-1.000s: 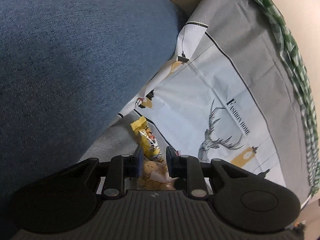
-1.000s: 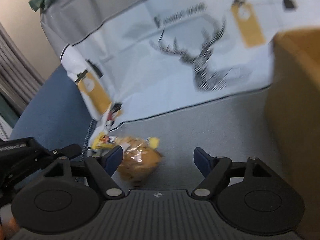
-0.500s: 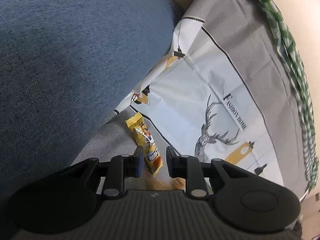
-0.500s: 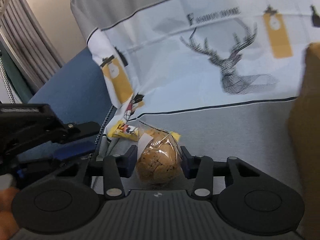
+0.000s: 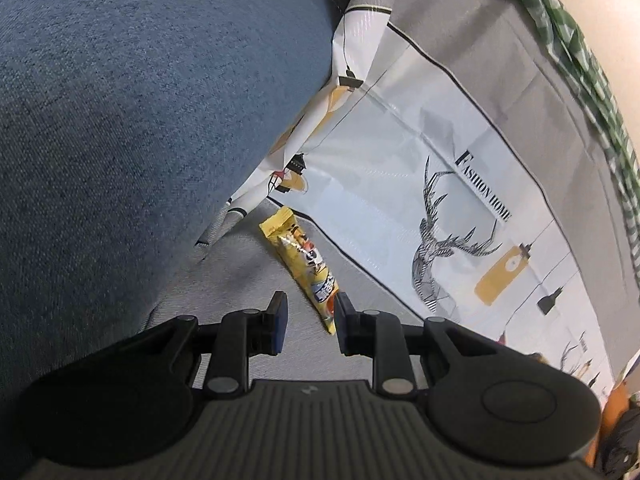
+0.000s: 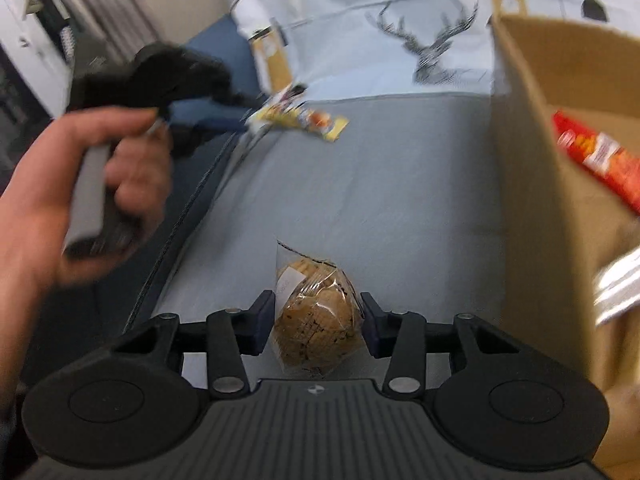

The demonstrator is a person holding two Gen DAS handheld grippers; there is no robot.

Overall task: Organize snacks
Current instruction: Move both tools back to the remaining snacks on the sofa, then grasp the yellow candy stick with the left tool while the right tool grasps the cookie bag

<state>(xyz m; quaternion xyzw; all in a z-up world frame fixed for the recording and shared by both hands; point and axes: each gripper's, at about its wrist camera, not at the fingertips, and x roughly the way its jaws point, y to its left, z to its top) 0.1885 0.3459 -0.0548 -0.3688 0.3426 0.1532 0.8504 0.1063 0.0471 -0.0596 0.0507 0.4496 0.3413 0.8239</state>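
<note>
A yellow snack packet point(image 5: 304, 264) lies on the grey cloth by the blue cushion; it also shows in the right wrist view point(image 6: 304, 118). My left gripper point(image 5: 310, 316) hangs just above its near end, jaws a little apart and holding nothing. My right gripper point(image 6: 316, 316) is shut on a bagged cookie point(image 6: 316, 320) and holds it above the cloth. A cardboard box point(image 6: 532, 184) stands to the right with a red snack packet point(image 6: 600, 160) inside.
A blue cushion point(image 5: 140, 120) fills the left side. A printed deer cloth point(image 5: 440, 208) hangs behind the seat. The person's left hand point(image 6: 80, 184) holds the other gripper at the left of the right wrist view.
My right gripper closed on the bagged cookie and carried it back and toward the box. My left gripper drew back from the yellow packet, which now lies further ahead.
</note>
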